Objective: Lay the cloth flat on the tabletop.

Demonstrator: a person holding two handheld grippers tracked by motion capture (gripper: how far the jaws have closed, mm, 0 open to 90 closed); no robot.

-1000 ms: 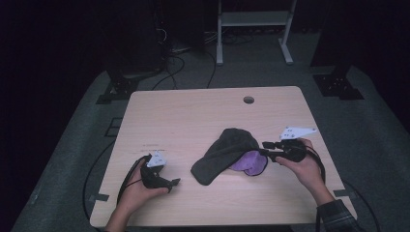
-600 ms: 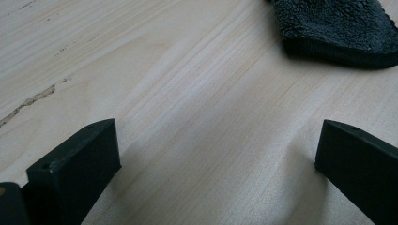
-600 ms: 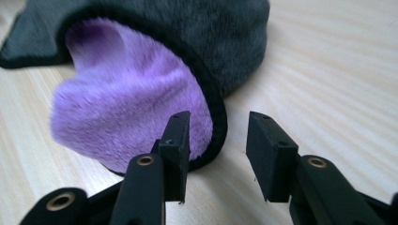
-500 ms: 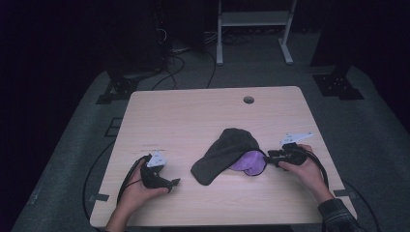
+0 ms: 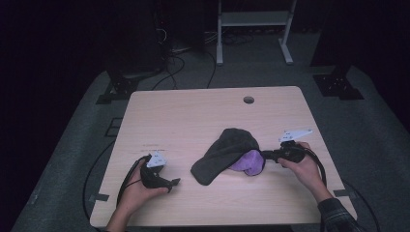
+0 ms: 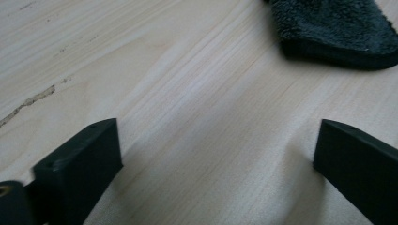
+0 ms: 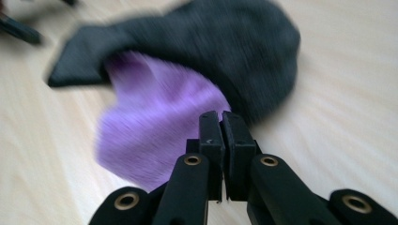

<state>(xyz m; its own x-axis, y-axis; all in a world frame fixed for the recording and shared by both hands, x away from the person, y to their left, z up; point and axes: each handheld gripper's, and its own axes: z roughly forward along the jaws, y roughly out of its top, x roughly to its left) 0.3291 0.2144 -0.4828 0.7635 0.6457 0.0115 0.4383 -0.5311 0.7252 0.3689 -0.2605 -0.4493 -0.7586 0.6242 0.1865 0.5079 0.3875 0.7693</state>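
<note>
A dark grey cloth (image 5: pixel 226 153) lies crumpled on the table, partly over a purple cloth (image 5: pixel 249 163). My right gripper (image 5: pixel 264 155) reaches in from the right. Its jaws have just been closing and now meet on the right edge of the purple cloth (image 7: pixel 155 126), just below the dark grey cloth (image 7: pixel 244 51). My right gripper (image 7: pixel 219 118) is shut there. My left gripper (image 5: pixel 174 182) rests on the wood at the front left, open and apart from both cloths. Between my left gripper's (image 6: pixel 216 154) jaws is bare table, and a corner of the dark grey cloth (image 6: pixel 333 28) lies beyond them.
The light wooden table (image 5: pixel 193 121) has a round cable hole (image 5: pixel 248 100) near its far edge. Cables trail off the near left edge. A white frame (image 5: pixel 251 29) and dark equipment stand on the floor behind.
My right gripper's jaws have come together at the purple cloth's edge after a small shift of the hand. The left hand and both cloths look the same.
</note>
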